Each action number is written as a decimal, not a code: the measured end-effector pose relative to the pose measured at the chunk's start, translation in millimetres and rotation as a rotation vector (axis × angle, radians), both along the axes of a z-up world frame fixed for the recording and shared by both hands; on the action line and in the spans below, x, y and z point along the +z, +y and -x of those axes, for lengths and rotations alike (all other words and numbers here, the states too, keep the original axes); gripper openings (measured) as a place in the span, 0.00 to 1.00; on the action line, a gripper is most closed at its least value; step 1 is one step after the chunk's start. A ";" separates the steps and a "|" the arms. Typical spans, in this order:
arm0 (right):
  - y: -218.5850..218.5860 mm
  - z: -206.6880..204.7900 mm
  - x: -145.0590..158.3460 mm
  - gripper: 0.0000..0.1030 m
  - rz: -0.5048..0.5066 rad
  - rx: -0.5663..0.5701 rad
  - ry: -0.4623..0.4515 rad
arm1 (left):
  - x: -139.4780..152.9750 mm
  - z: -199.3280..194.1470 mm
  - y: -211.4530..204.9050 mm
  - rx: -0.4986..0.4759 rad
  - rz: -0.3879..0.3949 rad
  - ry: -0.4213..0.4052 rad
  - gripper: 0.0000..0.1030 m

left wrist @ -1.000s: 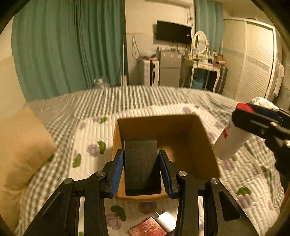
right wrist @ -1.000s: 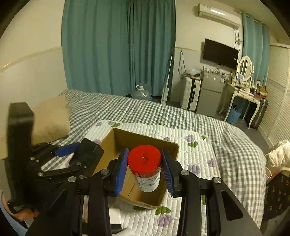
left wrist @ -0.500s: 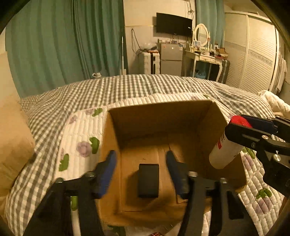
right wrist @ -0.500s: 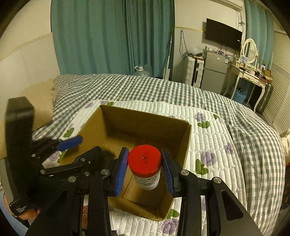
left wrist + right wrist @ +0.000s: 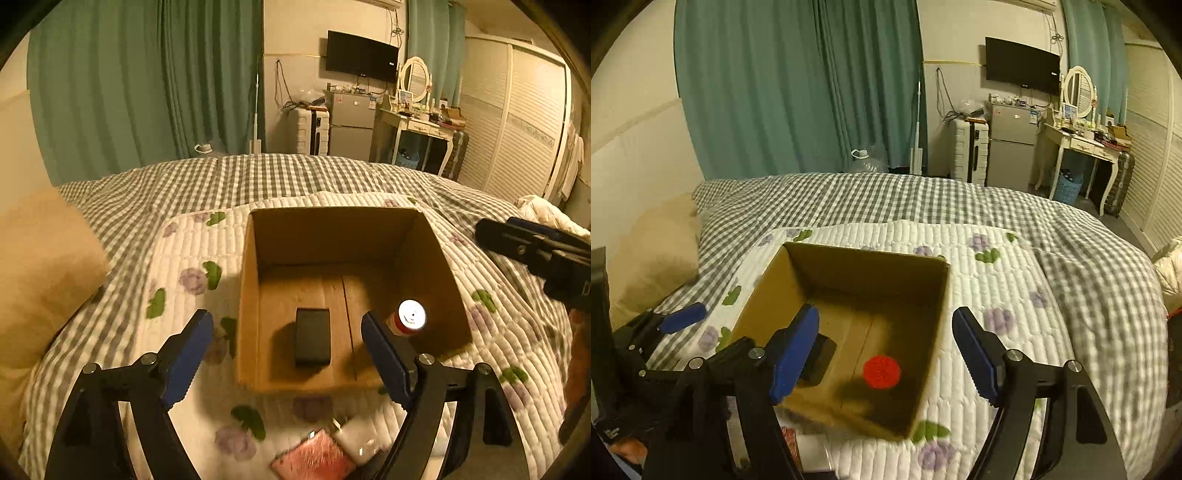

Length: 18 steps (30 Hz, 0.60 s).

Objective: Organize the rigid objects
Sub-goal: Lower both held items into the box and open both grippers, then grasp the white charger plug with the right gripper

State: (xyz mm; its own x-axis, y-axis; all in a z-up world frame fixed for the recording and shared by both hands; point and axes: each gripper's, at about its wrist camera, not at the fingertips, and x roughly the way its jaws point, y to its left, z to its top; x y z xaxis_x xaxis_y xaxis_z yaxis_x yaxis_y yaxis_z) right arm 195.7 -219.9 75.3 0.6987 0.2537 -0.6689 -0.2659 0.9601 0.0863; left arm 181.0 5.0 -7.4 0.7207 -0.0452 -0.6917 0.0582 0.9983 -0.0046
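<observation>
1. Left wrist view: the left gripper [image 5: 284, 332] hangs over the near edge of the cardboard box [image 5: 247, 295], which sits on a quilted floral cover [image 5: 184, 251] spread over the checked bed [image 5: 221, 177]. Its jaws have just been opening and now stand wide apart with nothing between the blue pads. The black case [image 5: 312, 340], a flat matte rectangular block, lies free on the box floor, its long axis running away from the camera, straight ahead of and below the jaws. The red-capped jar [image 5: 409, 318] stands in the box's right part close to the side wall, its top glaring in the light. A pink glittery flat item [image 5: 314, 459] and a white item [image 5: 360, 441] lie on the cover just in front of the box, right under this gripper, so the left hand looks the nearer one for either. The right gripper [image 5: 532, 247] shows at the right edge, beyond the box wall.

2. Right wrist view: the right gripper [image 5: 884, 350] is above the box's near right corner. Its jaws have also just been opening and are wide, empty. The jar's red, finely textured cap [image 5: 881, 372] sits below and between them, untouched, upright on the brown corrugated floor. The black case [image 5: 818, 360] is partly hidden behind the left pad. Both items are inside, so this placement looks complete.
</observation>
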 end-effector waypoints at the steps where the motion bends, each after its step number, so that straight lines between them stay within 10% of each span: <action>1: -1.9 7.6 4.4 0.72 0.009 0.000 -0.006 | 2.4 6.3 1.2 0.003 0.003 -0.001 0.91; 10: -12.7 104.0 28.5 0.74 0.061 0.005 -0.019 | 20.5 84.8 3.8 -0.002 -0.026 -0.032 1.00; 18: 0.9 162.0 -12.9 0.74 0.152 0.055 0.063 | 7.6 134.2 4.9 0.014 -0.022 -0.015 1.00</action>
